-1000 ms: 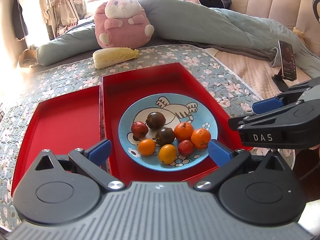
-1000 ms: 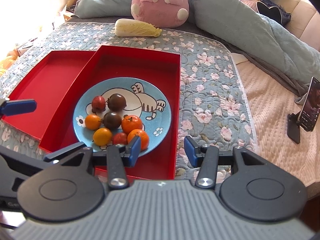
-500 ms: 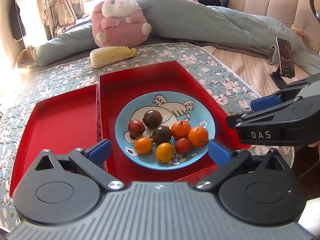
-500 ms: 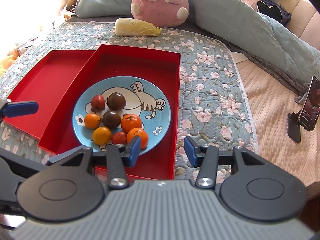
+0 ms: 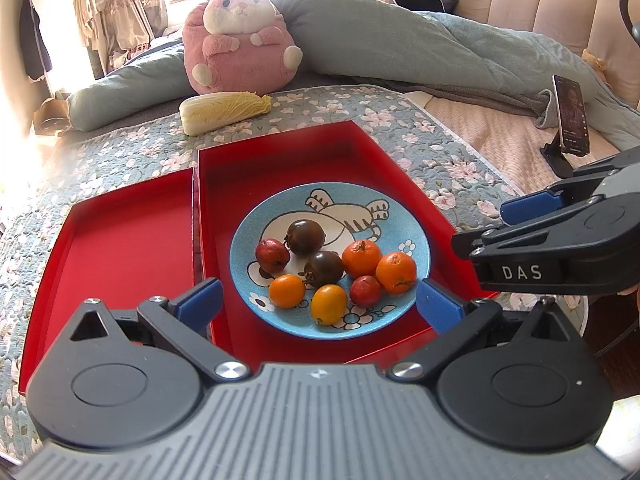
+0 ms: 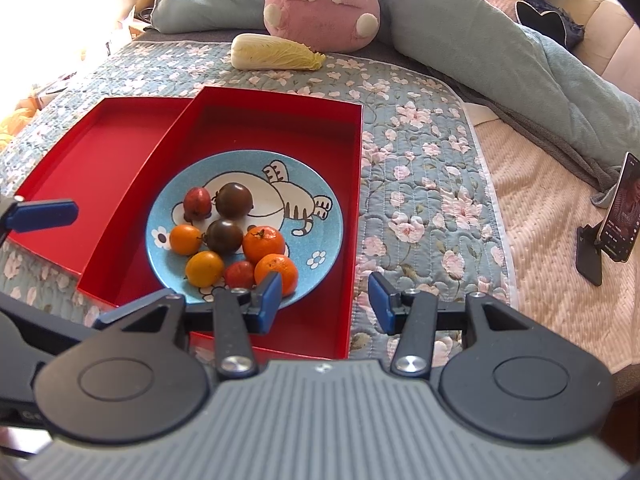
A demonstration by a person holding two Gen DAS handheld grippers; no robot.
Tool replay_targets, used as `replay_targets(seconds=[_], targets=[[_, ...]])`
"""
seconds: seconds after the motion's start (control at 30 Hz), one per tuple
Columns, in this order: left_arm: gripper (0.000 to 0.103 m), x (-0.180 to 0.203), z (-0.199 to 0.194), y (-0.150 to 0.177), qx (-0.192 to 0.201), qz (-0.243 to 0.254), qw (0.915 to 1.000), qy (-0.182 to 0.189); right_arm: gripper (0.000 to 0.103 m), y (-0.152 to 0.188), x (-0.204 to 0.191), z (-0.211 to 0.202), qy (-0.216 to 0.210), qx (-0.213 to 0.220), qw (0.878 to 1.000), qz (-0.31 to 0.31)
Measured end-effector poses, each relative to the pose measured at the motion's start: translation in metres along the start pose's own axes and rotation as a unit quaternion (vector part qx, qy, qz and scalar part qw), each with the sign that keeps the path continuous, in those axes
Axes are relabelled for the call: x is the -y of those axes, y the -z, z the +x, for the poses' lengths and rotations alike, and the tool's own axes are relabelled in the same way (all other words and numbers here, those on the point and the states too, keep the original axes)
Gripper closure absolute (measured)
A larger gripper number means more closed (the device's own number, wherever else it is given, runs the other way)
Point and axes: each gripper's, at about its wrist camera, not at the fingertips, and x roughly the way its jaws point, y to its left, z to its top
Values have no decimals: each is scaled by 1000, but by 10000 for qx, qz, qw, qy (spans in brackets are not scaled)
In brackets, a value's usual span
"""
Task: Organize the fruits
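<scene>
A blue cat-pattern plate [image 5: 416, 240] [image 6: 320, 216] sits in the right one of two red trays [image 5: 360, 152] [image 6: 280, 120]. On it lie several small fruits: two dark tomatoes [image 5: 306, 237] [image 6: 234, 200], two oranges [image 5: 396, 272] [image 6: 264, 244], yellow-orange ones [image 5: 328, 303] [image 6: 204, 268] and small red ones [image 5: 272, 255] [image 6: 197, 208]. My left gripper [image 5: 318, 306] is open and empty, above the plate's near edge. My right gripper [image 6: 324, 300] is open and empty over the tray's near right part; it shows at the right of the left wrist view [image 5: 560, 240].
The left red tray [image 5: 120, 248] [image 6: 100, 152] holds nothing. A napa cabbage [image 5: 224, 111] [image 6: 276, 53] and a pink plush [image 5: 240, 40] [image 6: 320, 0] lie behind on the floral quilt [image 6: 420, 184]. A phone on a stand [image 5: 570, 120] [image 6: 622, 216] is at the right.
Both grippers have shifted slightly; the plate sits a little lower-left in the left view and a little higher in the right view. Jaws stay open, fruits unmoved.
</scene>
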Motion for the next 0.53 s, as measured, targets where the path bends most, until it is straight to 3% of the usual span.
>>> replay_targets(seconds=[0.53], targets=[[0,7,-5,5,129,113,9997,148,52,-1,0,0,0,-1,10000,3]])
